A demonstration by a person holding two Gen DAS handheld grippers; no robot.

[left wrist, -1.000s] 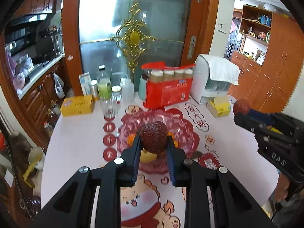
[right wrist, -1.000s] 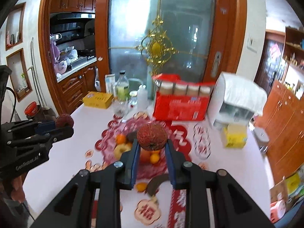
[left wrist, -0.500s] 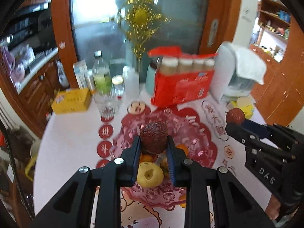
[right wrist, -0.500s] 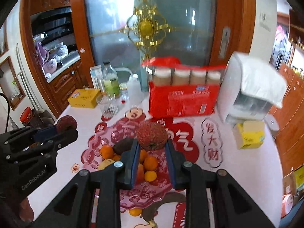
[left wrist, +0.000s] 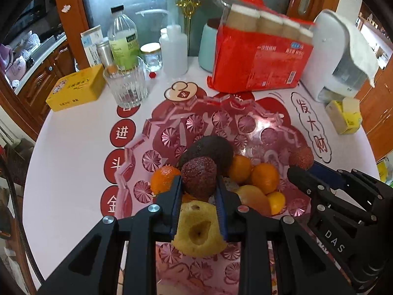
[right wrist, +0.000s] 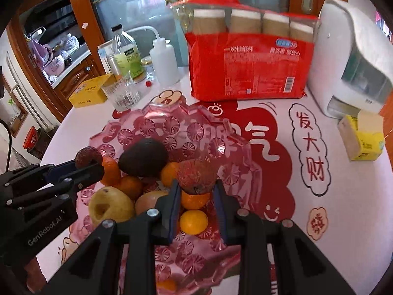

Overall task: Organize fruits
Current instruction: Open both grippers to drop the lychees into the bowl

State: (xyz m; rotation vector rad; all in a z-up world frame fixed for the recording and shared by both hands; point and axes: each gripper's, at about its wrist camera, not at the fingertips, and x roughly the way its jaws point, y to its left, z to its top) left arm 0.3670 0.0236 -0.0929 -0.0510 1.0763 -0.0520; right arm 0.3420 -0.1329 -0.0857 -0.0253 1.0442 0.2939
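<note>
Dark red and rough-skinned, a lychee (left wrist: pixel 199 177) sits clamped between the pads of our left gripper (left wrist: pixel 199 191), which is closed down onto it. Our right gripper (right wrist: pixel 195 191) is closed the same way on a paler, pinker lychee (right wrist: pixel 196 177). Each fruit stands proud of the fingertips, so whatever we lower it onto will meet fruit before it meets a finger.

What the coming move turns on, as we judge it, is what lies straight below each held fruit. Both grippers point steeply down over the pink glass dish (left wrist: pixel 147 132) on the surface (left wrist: pixel 73 147). Directly under the left gripper is a yellow pear (left wrist: pixel 197 231) with a dent in its skin. Under the right gripper are two small oranges (right wrist: pixel 194 218), one behind the other. So neither lychee has bare dish beneath it.

Just beyond the held fruits lies a dark avocado (left wrist: pixel 208 150), its long axis slanting across the pile, with more oranges (left wrist: pixel 264 178) beside it. Beyond that, the far half of the dish is bare. We judge that open room lies forward of both grippers, and the right one is nearer the dish's empty right side.

Well beyond the dish stand a ribbed glass (left wrist: pixel 126 86) and a red pack of paper cups (left wrist: pixel 260 56).
</note>
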